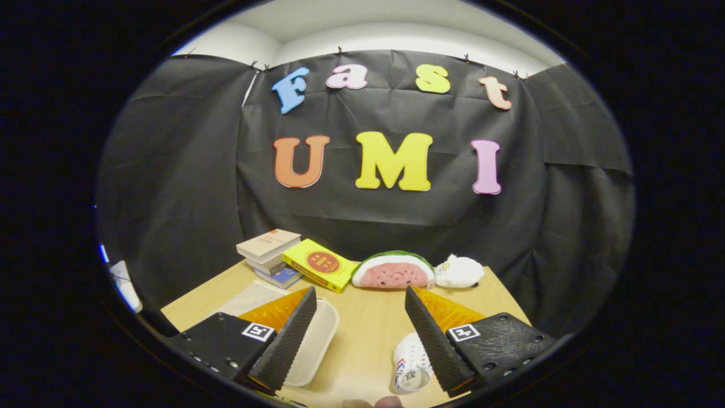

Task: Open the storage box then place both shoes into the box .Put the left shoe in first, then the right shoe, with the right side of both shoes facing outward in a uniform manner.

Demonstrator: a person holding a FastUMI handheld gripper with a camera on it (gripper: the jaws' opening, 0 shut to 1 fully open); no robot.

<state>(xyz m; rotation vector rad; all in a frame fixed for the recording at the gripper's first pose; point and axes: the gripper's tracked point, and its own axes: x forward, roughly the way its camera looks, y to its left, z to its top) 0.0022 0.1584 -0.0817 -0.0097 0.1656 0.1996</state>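
The claw (358, 334) hovers above the wooden table (368, 331) with its two fingers (286, 337) spread wide and nothing between them; bare tabletop fills the gap. This open, raised pose suits an approach rather than a grasp, and the task appears to be at or near its start.

The storage box (317, 340), a pale shallow container with rounded corners, lies on the table partly behind the left finger. A flat pale panel (249, 297) lies just beyond it, touching or nearly so; whether this is the box's lid or a hinged flap cannot be told, so the opened or closed state of the box is uncertain.

One white shoe (410, 362) lies on the table close beside the inner edge of the right finger, its opening turned toward the camera. It is partly hidden, so left or right cannot be judged. A second shoe cannot be made out.

Along the far table edge, well beyond the fingers, stand items apparently unrelated to the task: a stack of books (269, 255), a yellow box (320, 265) leaning against it, a watermelon-slice plush (393, 272), and a small white plush (459, 271). Their placement at the back leaves the near table free for handling box and shoe.
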